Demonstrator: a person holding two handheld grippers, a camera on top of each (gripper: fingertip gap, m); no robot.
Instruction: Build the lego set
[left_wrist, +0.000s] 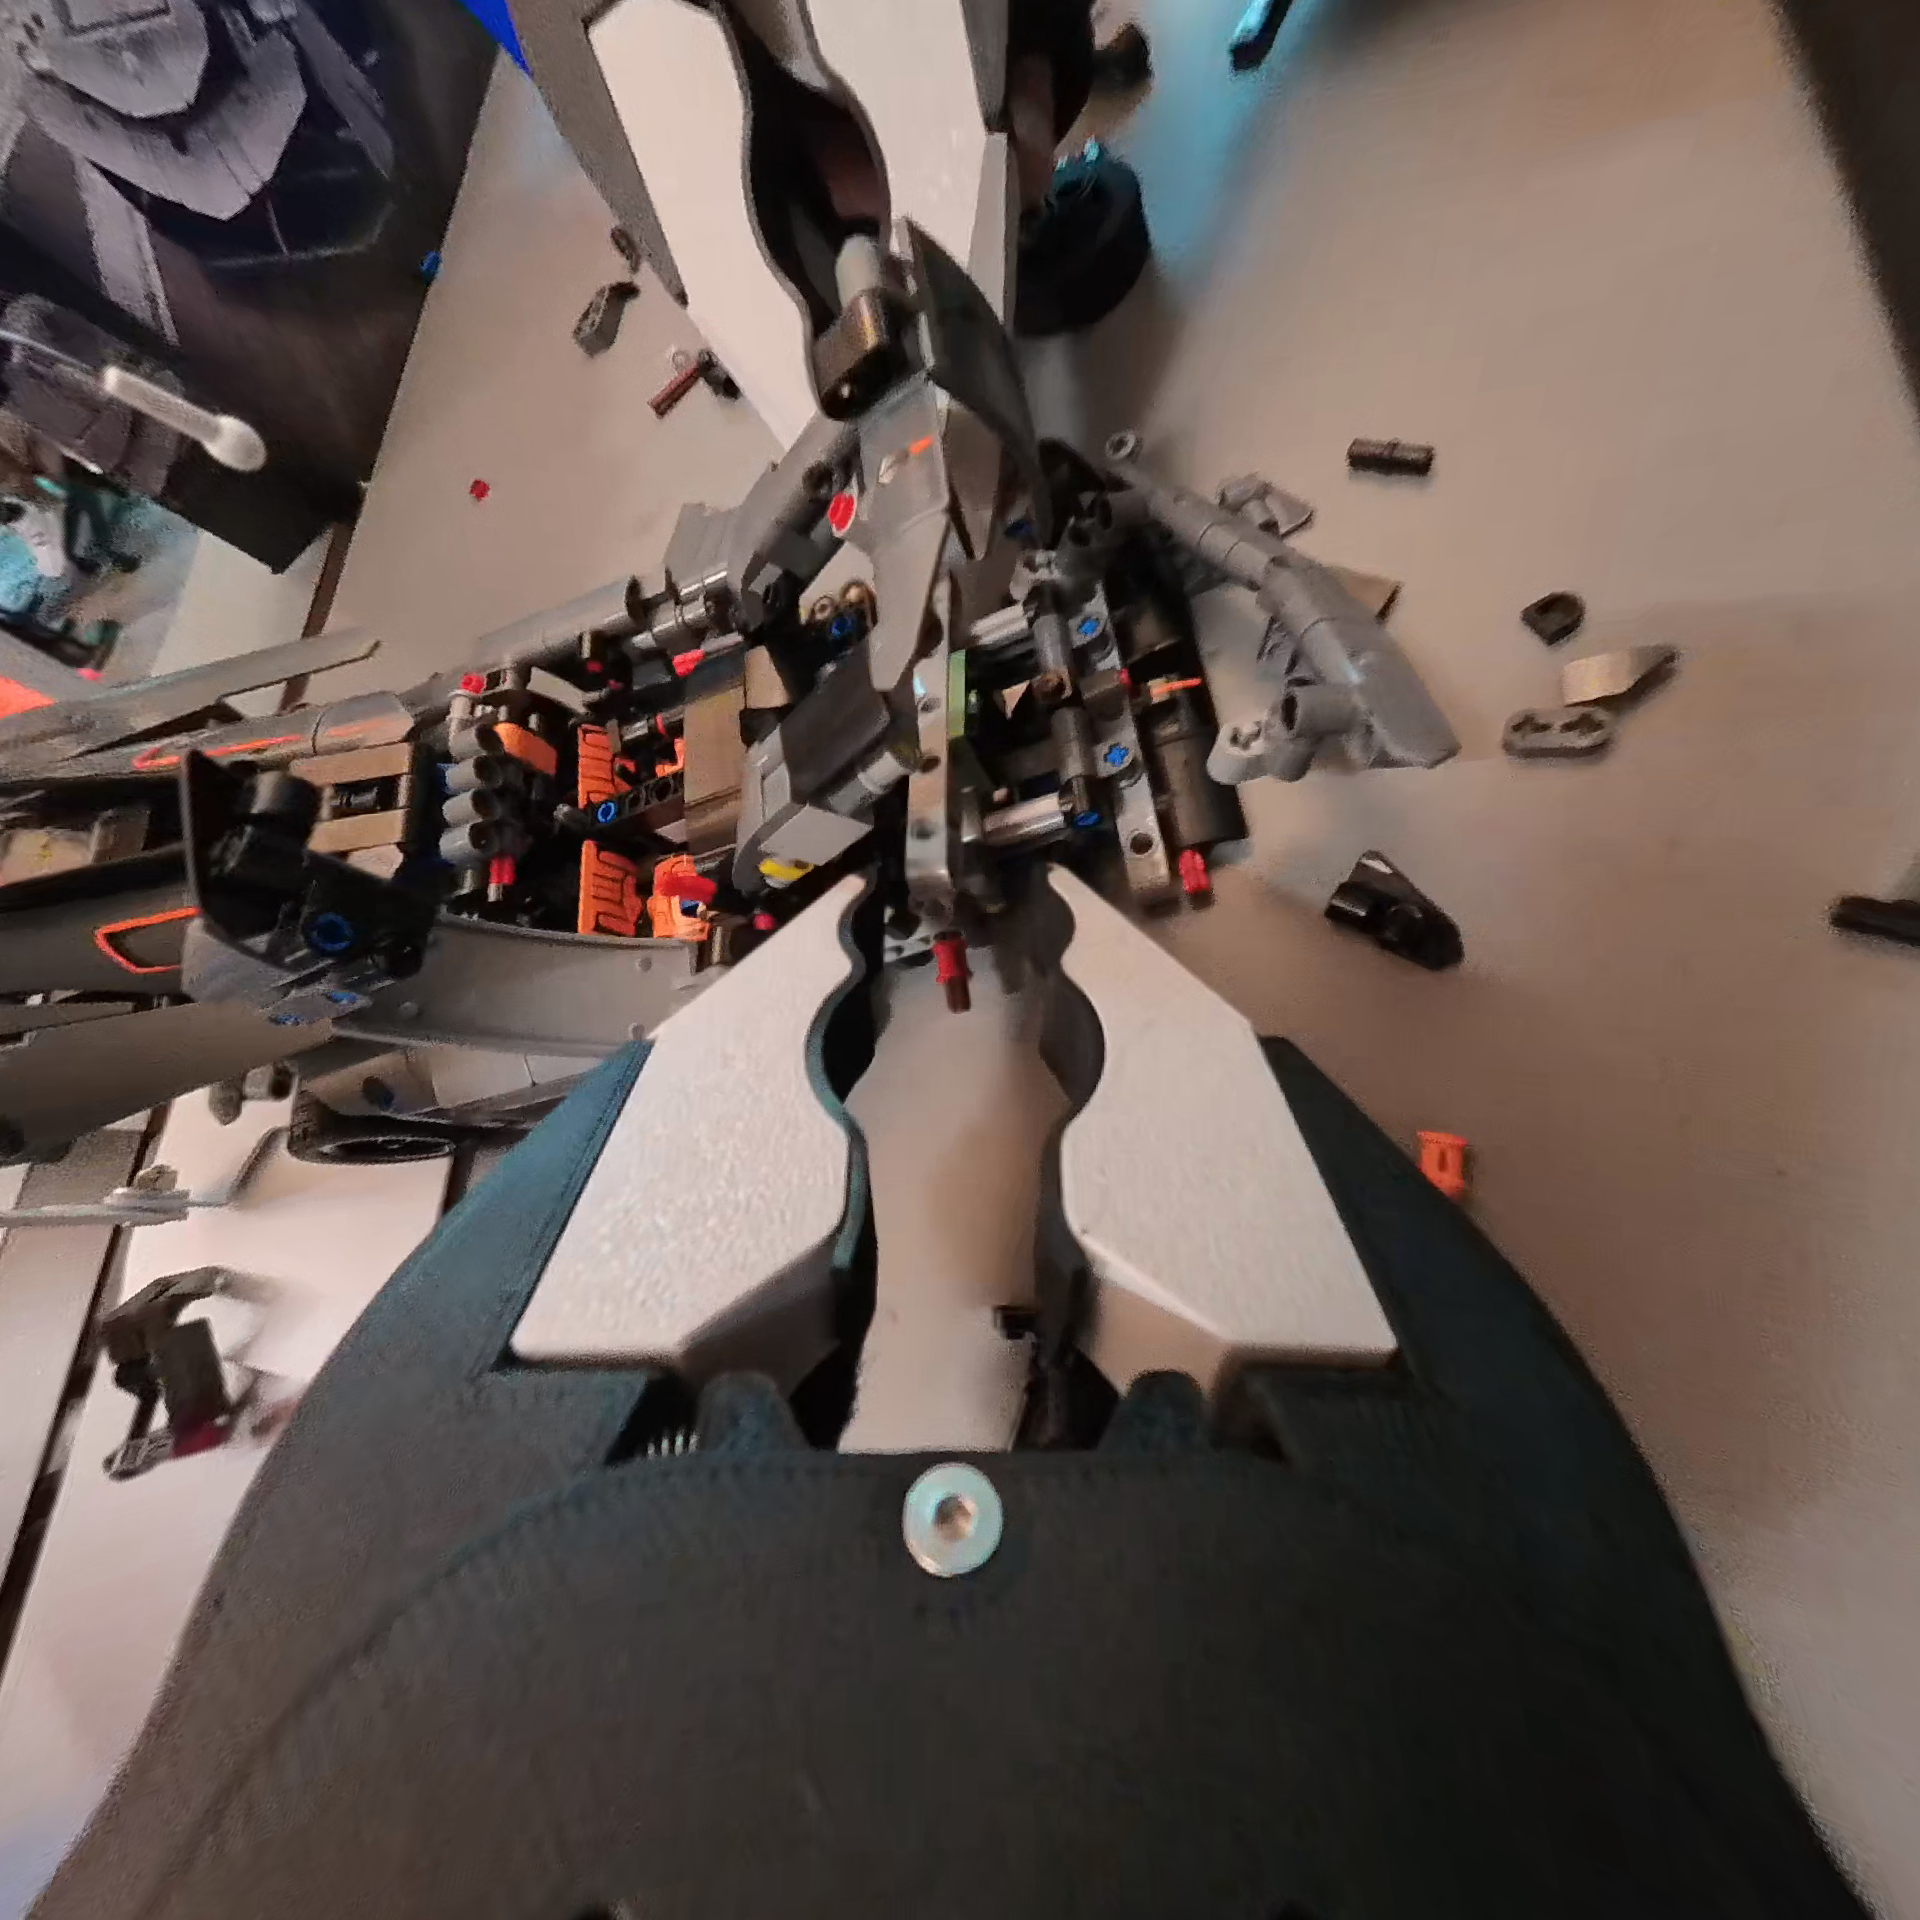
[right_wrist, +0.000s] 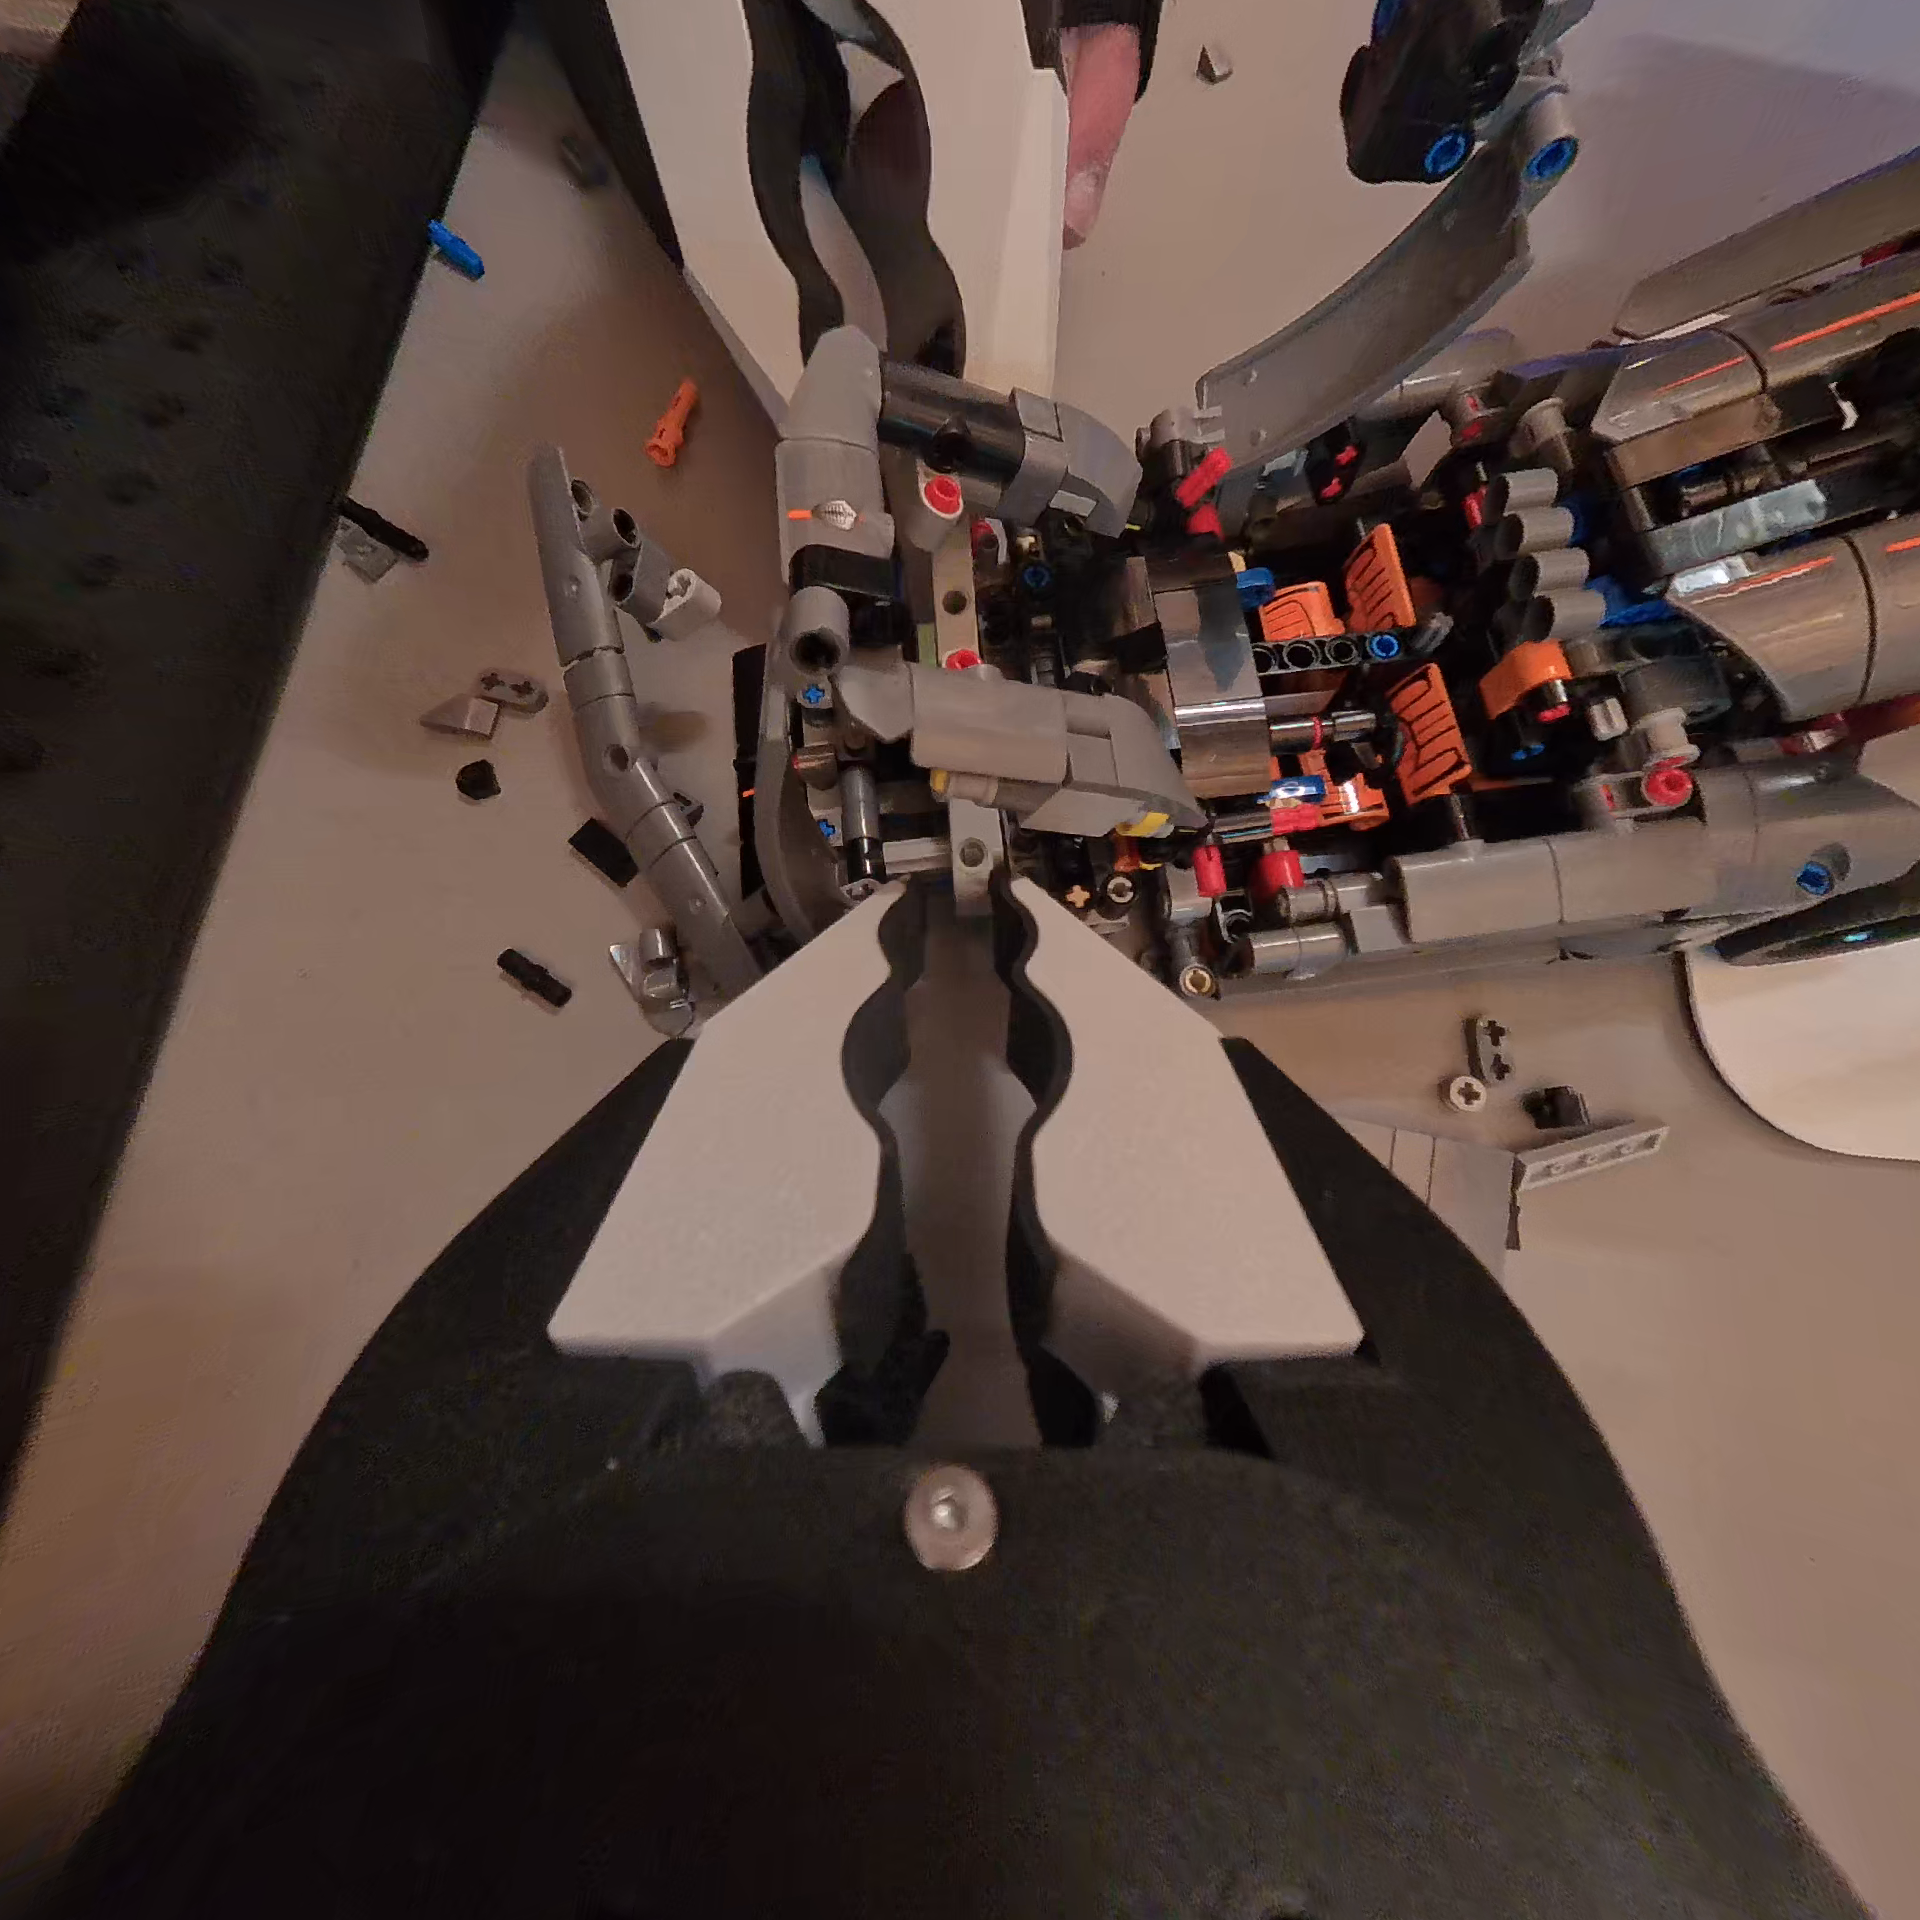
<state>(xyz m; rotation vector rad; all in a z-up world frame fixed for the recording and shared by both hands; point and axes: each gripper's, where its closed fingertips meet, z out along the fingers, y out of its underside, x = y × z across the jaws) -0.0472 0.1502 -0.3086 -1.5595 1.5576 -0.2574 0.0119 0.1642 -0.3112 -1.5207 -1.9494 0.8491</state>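
Two claws meet on the lego model (left_wrist: 727, 748) from opposite sides, and we see both in each wrist view. The left claw (left_wrist: 956, 904) is nearly closed, its fingertips pinching a thin grey piece with a red pin (left_wrist: 951, 961) at the near edge of the model's open end. The right claw (right_wrist: 961, 894) is closed down on a light grey beam (right_wrist: 971, 862) sticking out of the same end. The model lies on its side on the pale tabletop (left_wrist: 1507, 1299), a long dark grey car body with orange seats (right_wrist: 1382, 582) and blue and red pins showing inside. In the left wrist view the other claw comes in from the top, clamped on the model's far side. Several loose pieces lie around: a curved grey panel assembly (right_wrist: 623, 727), a black pin (left_wrist: 1390, 455), an orange pin (right_wrist: 673, 424), a blue pin (right_wrist: 455, 249). We see a fingertip (right_wrist: 1096, 135) at the top of the right wrist view.
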